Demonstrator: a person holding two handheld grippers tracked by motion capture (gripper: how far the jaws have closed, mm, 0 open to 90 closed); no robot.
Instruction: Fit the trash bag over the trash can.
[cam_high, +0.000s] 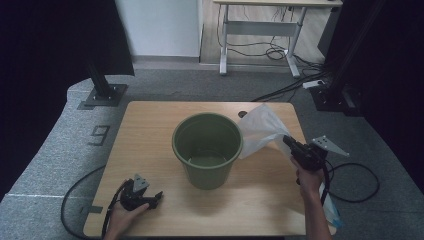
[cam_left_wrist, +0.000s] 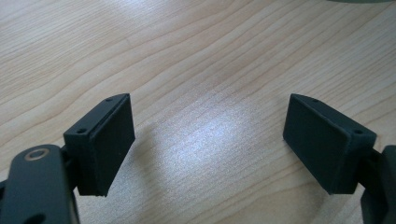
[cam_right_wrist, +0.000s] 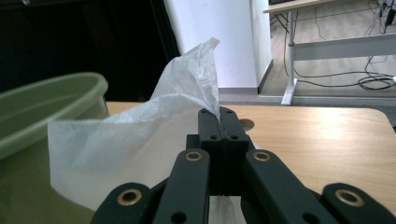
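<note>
A green plastic bucket (cam_high: 207, 148) stands upright and empty in the middle of the wooden table (cam_high: 150, 125). My right gripper (cam_high: 289, 141) is lifted just right of its rim, shut on a thin white plastic bag (cam_high: 260, 131) that fans out toward the bucket. In the right gripper view the jaws pinch the white bag (cam_right_wrist: 154, 126) at their tips, with the bucket's rim (cam_right_wrist: 51, 107) at the left. My left gripper (cam_high: 159, 196) rests on the table near the front left edge, held by a hand. Its black pads (cam_left_wrist: 112, 140) stand wide apart over bare wood.
A small round hole (cam_high: 242, 114) sits in the table behind the bucket. Cables trail off both sides of the table onto the grey carpet. A white desk frame (cam_high: 260, 35) stands far behind. Black stands flank the table at back left and right.
</note>
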